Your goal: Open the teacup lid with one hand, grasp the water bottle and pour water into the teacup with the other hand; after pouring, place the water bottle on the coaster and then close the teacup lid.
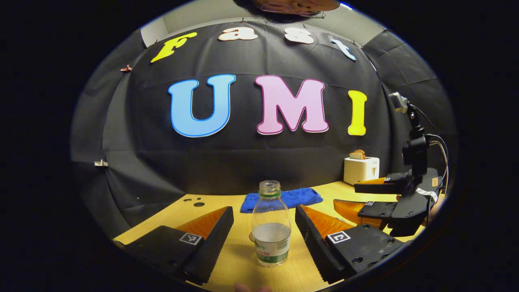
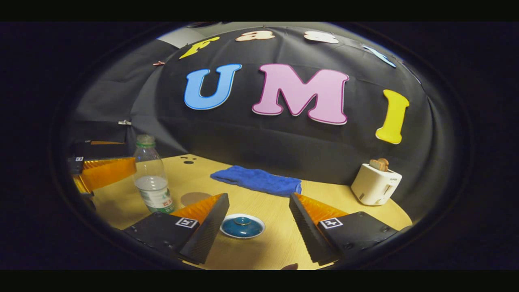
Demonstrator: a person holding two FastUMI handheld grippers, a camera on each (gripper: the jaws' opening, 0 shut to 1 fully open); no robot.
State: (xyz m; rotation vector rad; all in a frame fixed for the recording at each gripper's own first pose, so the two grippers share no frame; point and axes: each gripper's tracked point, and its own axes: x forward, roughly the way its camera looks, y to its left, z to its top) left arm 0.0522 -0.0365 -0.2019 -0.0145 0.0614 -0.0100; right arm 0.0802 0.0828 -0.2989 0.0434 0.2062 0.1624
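Standing upright at bottom centre of the left gripper view, the water bottle (image 1: 271, 225) is sitting on the wooden table (image 1: 239, 259) between the spread fingers of the left gripper (image 1: 264, 219), and neither finger is touching it. It is uncapped and holding water in its lower part. Over at the right edge of that view, the right gripper (image 1: 357, 195) is hovering with its jaws apart too. Switching to the right gripper view, its fingers are gaping wide around the blue teacup lid (image 2: 242, 226), which is lying low in the middle of the frame, clear of both fingers. A round brown coaster (image 2: 194, 198) is lying left of centre, just beside the bottle. Further back, a blue cloth (image 2: 258, 180) is lying in the middle, and a white toaster (image 2: 376, 183) is sitting at the right.
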